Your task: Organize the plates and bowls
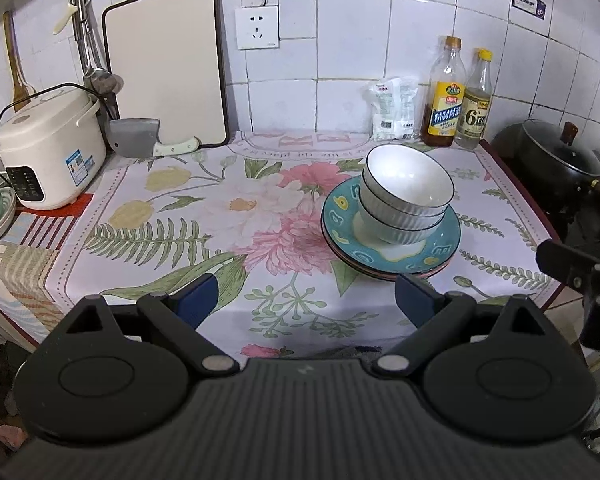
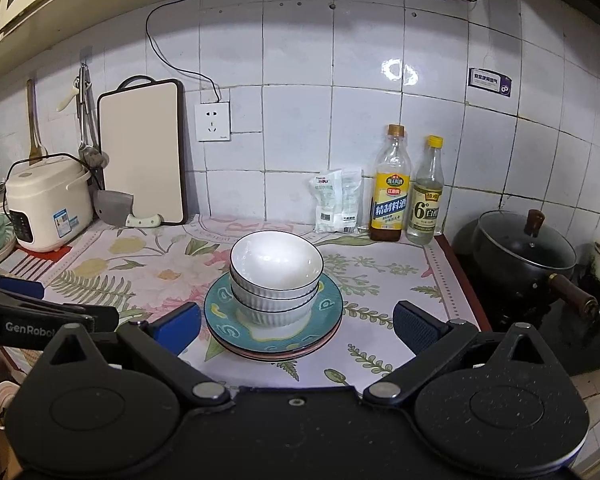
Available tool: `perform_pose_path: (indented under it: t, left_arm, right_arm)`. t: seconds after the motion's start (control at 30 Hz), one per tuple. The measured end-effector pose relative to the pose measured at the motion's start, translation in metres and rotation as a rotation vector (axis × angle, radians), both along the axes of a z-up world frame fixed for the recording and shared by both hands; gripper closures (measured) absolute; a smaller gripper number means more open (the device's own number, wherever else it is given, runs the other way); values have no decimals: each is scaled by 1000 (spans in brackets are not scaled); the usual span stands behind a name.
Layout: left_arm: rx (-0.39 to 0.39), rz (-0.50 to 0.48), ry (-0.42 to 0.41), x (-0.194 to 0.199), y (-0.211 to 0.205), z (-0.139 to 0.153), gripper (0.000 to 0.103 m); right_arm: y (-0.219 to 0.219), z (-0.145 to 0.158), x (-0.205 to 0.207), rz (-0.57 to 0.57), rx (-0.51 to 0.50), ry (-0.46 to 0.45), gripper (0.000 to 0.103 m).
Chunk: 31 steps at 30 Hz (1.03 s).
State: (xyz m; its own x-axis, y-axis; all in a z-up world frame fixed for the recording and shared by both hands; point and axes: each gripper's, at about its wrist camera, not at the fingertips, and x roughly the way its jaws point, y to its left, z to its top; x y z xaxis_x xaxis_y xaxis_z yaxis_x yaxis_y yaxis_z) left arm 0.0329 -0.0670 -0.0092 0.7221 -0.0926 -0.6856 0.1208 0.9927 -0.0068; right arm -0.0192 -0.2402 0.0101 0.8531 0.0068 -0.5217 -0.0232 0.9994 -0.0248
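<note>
White wall tiles back a bench (image 1: pixel 112 216) under a floral cloth. Both claws, left (image 1: pixel 306 300) and right (image 2: pixel 298 326), hang spread and empty. Ahead, stacked white ribbed bowls (image 2: pixel 276 276) sit on a teal plate (image 2: pixel 332 308) atop further plates, cooking-wine bottle (image 2: pixel 391 188) behind.

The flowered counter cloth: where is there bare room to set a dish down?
The widest bare patch of flowered cloth lies between the white rice cooker and the stacked white bowls on the teal plate. The back right is crowded by two bottles.
</note>
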Motion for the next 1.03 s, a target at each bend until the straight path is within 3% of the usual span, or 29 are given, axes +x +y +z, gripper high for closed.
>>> perform_pose_path:
  t: [0.5,0.6,1.03]
  left_arm:
    - [29,3,4,-1,0,-2,7]
    - [0,0,2,-2,2,-1,7]
    - [8,2,-12,-2,0,0,4]
  right_arm:
    - [-1,-3,-2,-25,-20,0,0]
    - [-1,-4,-2,-27,-22,2,0]
    - [-1,-6,-4,-33,-28,3,0]
